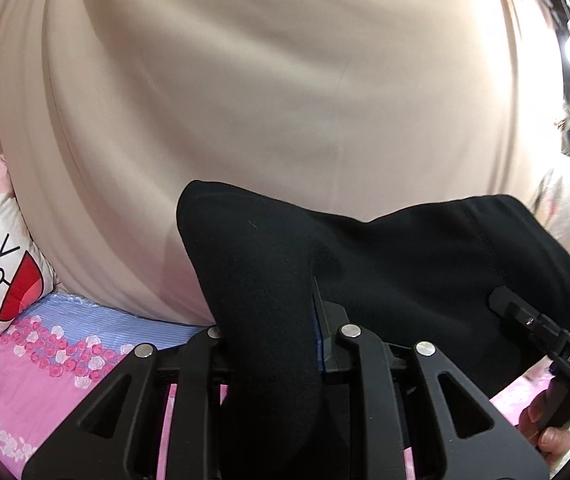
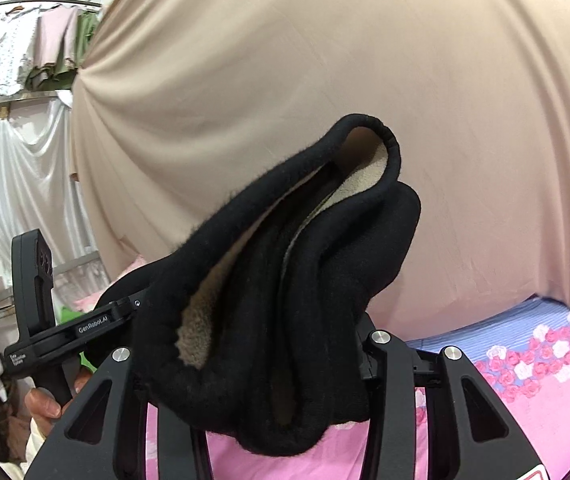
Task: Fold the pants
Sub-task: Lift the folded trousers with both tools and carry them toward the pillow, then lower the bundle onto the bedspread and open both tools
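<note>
Both claws clamp the black pants, held above the bed.
Left claw [image 1: 273, 344] and right claw [image 2: 253, 360] each pinch a bunch of pants [image 1: 385, 260]; bed [image 1: 45, 360] lies below, beige curtain [image 1: 265, 80] behind.

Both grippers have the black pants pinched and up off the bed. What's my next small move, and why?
Probably carry both hands forward together and lower the pants onto the pink floral bedsheet. The left gripper and right gripper each have their jaws shut on bunched cloth, with the fabric slung between them above the bed, so it likely needs laying flat before any crease can be set.
</note>
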Tool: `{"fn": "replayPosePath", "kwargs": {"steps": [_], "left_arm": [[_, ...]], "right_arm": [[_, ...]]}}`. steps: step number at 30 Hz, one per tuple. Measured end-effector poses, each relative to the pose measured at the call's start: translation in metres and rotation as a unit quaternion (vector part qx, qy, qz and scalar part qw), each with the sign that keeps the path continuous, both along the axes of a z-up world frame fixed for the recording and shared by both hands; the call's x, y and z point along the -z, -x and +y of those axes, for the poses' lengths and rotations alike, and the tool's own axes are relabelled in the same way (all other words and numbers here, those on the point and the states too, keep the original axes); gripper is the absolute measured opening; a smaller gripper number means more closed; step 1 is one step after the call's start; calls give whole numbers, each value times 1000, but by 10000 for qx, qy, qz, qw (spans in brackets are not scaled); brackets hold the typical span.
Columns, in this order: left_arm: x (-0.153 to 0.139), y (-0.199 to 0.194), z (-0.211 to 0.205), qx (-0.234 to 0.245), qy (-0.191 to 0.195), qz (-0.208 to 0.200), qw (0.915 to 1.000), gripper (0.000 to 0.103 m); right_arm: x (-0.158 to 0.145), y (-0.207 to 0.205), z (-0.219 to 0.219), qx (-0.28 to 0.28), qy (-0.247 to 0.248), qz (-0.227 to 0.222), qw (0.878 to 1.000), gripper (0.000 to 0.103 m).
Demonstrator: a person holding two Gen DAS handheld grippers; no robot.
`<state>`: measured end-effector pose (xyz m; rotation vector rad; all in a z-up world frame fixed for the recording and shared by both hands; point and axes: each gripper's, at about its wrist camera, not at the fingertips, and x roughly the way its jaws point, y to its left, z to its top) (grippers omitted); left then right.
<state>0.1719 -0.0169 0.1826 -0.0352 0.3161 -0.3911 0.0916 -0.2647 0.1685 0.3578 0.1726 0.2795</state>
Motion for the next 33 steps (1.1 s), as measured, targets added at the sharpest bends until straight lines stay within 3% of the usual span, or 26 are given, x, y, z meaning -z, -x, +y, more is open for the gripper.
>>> {"fn": "replayPosePath", "kwargs": {"steps": [3,9,12,13,14,15,16,19,21,22,25,28,31,32,33], "left_arm": [[28,-28,-7,-28,-146,108,9998,20],[130,-90,-18,92,-405,867,9954,21],[198,-126,-22,29,-635,1764,9823,24],[221,-137,-19,-106,-708,2152,9739,30],[234,-139,-11,-184,-610,2288,9714,47],[233,-133,3,-251,-380,2273,9727,59],[228,-129,11,-317,-387,2314,9716,60],[195,-112,36,-776,-729,2240,9688,59],[172,-108,50,-998,-690,2121,9697,59],[157,-108,52,-1007,-510,2087,9714,59],[134,-114,26,-567,-120,2139,9751,59],[154,-134,-9,-609,-399,2208,9726,73],[217,-164,-35,-1011,-1215,2592,9528,73],[237,-171,-35,-1070,-1374,2720,9464,78],[238,-167,-30,-1062,-1197,2543,9538,79]], "right_arm": [[34,-32,-11,32,-197,281,9994,40],[137,-90,-36,175,-609,1374,9885,41],[201,-122,-40,272,-577,2442,9676,47],[223,-131,-40,386,-418,2962,9534,57],[238,-133,-45,433,-438,3332,9408,62],[240,-129,-53,309,-754,3356,9385,62],[236,-122,-62,324,-882,3325,9384,63],[195,-83,-81,1252,-279,2793,9516,66],[159,-66,-79,1450,191,2313,9618,48],[146,-68,-76,1344,250,2245,9648,30],[123,-96,-43,822,507,2130,9723,14],[140,-137,-20,629,817,2411,9650,12],[209,-181,-27,1106,1276,3331,9276,9],[221,-179,-35,1065,1104,3173,9358,8],[218,-174,-37,1065,978,3110,9393,8]]}}
